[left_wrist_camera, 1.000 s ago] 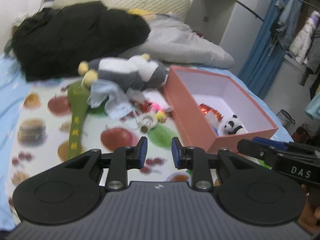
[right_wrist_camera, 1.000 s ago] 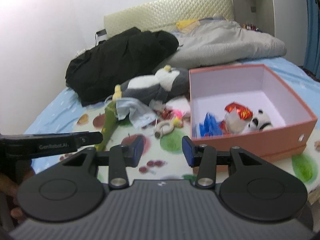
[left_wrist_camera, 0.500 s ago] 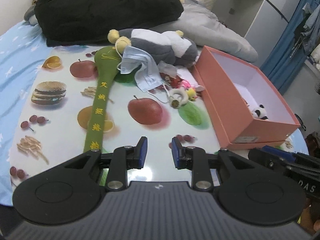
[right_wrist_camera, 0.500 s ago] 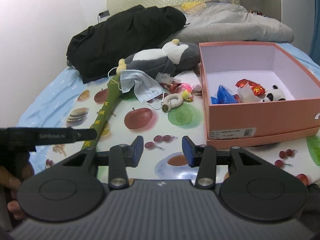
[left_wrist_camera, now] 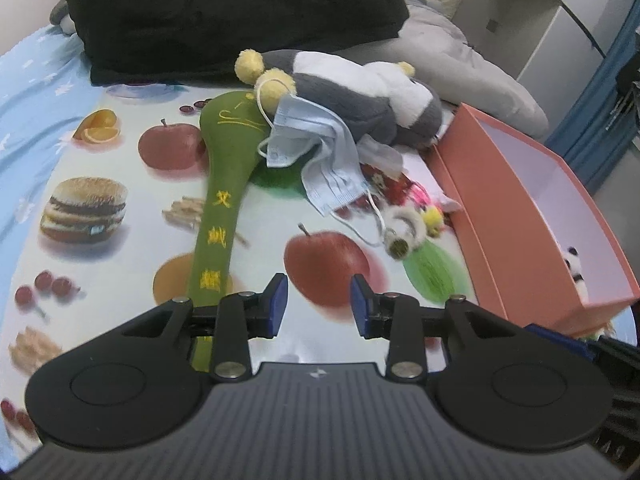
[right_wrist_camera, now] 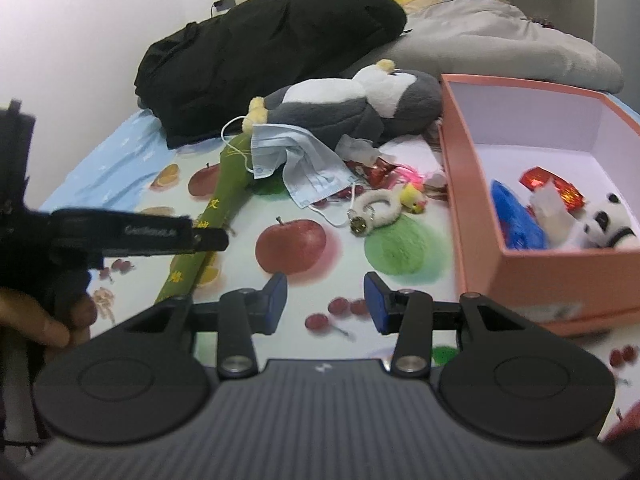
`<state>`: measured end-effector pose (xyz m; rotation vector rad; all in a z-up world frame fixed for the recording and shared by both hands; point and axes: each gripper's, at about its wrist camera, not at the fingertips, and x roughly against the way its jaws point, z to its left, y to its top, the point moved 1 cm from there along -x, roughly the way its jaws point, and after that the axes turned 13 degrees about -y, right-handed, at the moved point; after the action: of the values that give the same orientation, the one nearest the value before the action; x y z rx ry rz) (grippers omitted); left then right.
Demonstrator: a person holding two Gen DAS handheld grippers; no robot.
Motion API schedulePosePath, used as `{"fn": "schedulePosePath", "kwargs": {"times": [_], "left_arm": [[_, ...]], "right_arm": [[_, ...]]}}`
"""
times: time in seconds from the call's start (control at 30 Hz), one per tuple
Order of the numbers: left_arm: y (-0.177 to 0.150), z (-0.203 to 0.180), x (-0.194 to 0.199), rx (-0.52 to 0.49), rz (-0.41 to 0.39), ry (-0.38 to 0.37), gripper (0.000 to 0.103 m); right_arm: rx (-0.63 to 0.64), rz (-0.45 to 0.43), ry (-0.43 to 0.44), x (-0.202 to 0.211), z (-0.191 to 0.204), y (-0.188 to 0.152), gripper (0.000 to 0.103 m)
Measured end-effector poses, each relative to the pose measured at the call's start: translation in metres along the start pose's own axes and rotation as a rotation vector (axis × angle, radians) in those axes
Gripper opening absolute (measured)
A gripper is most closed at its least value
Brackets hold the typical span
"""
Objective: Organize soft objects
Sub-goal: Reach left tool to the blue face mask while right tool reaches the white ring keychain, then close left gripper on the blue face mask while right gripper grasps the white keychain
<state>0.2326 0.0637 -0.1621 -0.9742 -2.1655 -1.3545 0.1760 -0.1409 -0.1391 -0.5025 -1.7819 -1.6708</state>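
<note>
Soft objects: I judged the sorting partly done; a few were in the box, most lay loose on the fruit-print cloth [left_wrist_camera: 100, 152]
Left gripper [left_wrist_camera: 318, 304]: I had its jaws apart with nothing between them; they had just been opening, low over the cloth
Right gripper [right_wrist_camera: 325, 304]: I held its jaws apart too, empty, just beside the box's near wall
Green pillow stick [left_wrist_camera: 218, 216]: long, yellow characters stitched down it, lying flat, its near end hidden under my left gripper; not yet put away
Fluffy keychain [right_wrist_camera: 374, 210]: small white ring with a metal charm, on the cloth beside a small yellow chick toy [right_wrist_camera: 414, 198]
Face masks [left_wrist_camera: 320, 156]: pale blue, crumpled, draped off the plush onto the cloth, ear loops trailing
Grey plush [right_wrist_camera: 348, 108]: grey and white with yellow feet, on its side, the largest piece left out
Pink box [right_wrist_camera: 560, 280]: open; inside were a panda toy [right_wrist_camera: 608, 228], a blue item and red foil wrappers
Black coat [right_wrist_camera: 264, 48]: heaped farthest back on the bed; I could not tell whether it counted
</note>
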Motion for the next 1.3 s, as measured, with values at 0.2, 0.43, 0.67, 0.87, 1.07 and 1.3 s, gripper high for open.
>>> {"fn": "schedulePosePath", "kwargs": {"times": [0.2, 0.43, 0.67, 0.87, 1.07, 1.3], "left_arm": [[0.026, 0.013, -0.038, 0.021, 0.007, 0.007, 0.04], [0.05, 0.021, -0.093, 0.041, 0.028, 0.0, 0.043], [0.067, 0.03, -0.134, 0.049, 0.025, 0.0, 0.047], [0.075, 0.035, -0.151, 0.058, -0.011, 0.015, 0.047], [0.083, 0.04, -0.16, 0.091, -0.03, 0.018, 0.032], [0.081, 0.039, -0.155, 0.095, -0.016, 0.019, 0.005]], "right_arm": [[0.015, 0.028, -0.03, -0.041, 0.003, 0.013, 0.054], [0.012, 0.069, -0.055, -0.092, 0.002, 0.025, 0.054], [0.024, 0.067, -0.07, -0.132, -0.001, 0.036, 0.054], [0.037, 0.052, -0.069, -0.154, 0.001, 0.043, 0.053], [0.082, 0.062, -0.072, -0.164, 0.004, 0.042, 0.034], [0.098, 0.05, -0.037, -0.152, 0.003, 0.041, 0.02]]}}
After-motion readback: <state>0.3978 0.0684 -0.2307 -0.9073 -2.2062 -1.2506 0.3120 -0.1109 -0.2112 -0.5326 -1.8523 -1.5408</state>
